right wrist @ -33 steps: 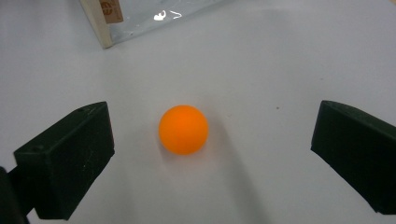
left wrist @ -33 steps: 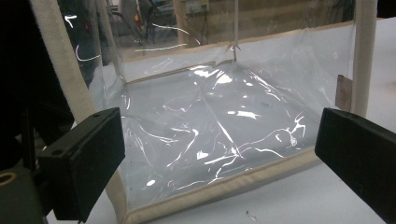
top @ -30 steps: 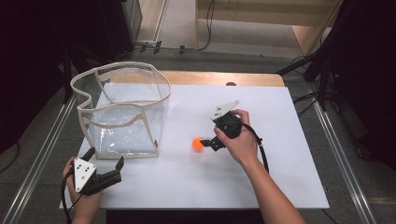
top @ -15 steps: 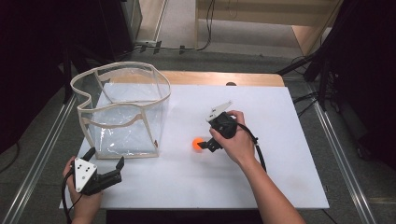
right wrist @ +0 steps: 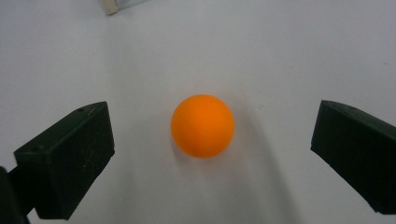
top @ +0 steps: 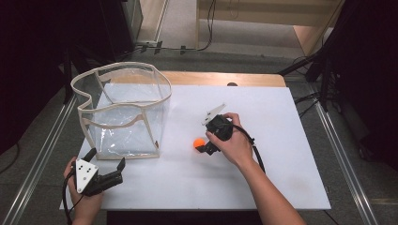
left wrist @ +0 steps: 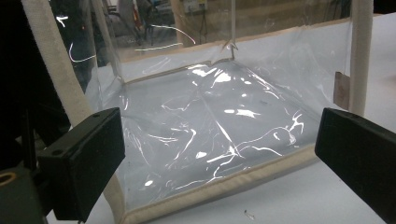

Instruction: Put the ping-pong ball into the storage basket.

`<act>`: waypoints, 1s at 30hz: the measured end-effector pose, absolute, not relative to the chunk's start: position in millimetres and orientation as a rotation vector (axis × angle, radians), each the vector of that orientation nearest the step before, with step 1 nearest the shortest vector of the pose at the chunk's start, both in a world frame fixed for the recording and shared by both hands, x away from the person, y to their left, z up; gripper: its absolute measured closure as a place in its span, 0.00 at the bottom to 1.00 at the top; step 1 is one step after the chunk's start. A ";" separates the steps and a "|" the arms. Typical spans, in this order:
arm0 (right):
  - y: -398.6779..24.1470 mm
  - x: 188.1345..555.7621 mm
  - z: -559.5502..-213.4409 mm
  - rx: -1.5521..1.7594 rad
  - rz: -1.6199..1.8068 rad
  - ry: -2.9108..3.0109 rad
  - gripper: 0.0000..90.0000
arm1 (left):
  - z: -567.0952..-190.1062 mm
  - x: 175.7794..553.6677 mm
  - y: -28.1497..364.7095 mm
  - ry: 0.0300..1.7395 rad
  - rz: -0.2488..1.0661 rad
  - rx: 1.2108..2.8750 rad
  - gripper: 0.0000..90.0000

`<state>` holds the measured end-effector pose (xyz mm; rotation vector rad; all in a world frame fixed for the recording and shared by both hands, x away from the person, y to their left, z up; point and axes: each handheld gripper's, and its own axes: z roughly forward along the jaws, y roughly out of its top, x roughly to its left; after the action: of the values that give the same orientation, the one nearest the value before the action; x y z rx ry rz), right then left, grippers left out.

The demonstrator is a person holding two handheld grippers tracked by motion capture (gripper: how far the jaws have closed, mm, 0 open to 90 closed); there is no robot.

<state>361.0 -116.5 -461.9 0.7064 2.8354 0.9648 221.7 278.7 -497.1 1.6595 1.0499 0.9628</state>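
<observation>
The ball point(top: 199, 142) lies on the white table point(top: 281, 178), just right of the clear bag point(top: 123, 112) and apart from it. The right gripper point(top: 204, 148) sits right of the bag too, tips at the ball; in the right gripper view the ball point(right wrist: 202, 126) rests between the two spread jaws, touching neither, so the gripper is released. The left gripper point(top: 105, 176) rests in front of the bag, near its front left corner, jaws wide apart and grasping nothing. In the left gripper view the bag point(left wrist: 210, 126) stands upright just beyond the jaws, its cream-trimmed bottom edge on the table.
</observation>
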 end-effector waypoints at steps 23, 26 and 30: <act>-97.2 364.7 -474.3 0.681 0.823 2.936 0.07 | -497.2 221.6 278.2 1.047 0.965 1.661 0.02; -94.8 364.0 -475.6 0.704 0.772 2.929 0.13 | -497.2 221.6 278.2 1.047 0.965 1.661 0.02; -92.9 365.2 -478.4 0.708 0.751 2.946 0.17 | -497.2 221.6 278.2 1.047 0.966 1.662 0.02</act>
<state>365.2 -92.9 -478.4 0.7083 2.9461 0.7507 221.6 278.2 -497.2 1.6616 1.0473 0.9656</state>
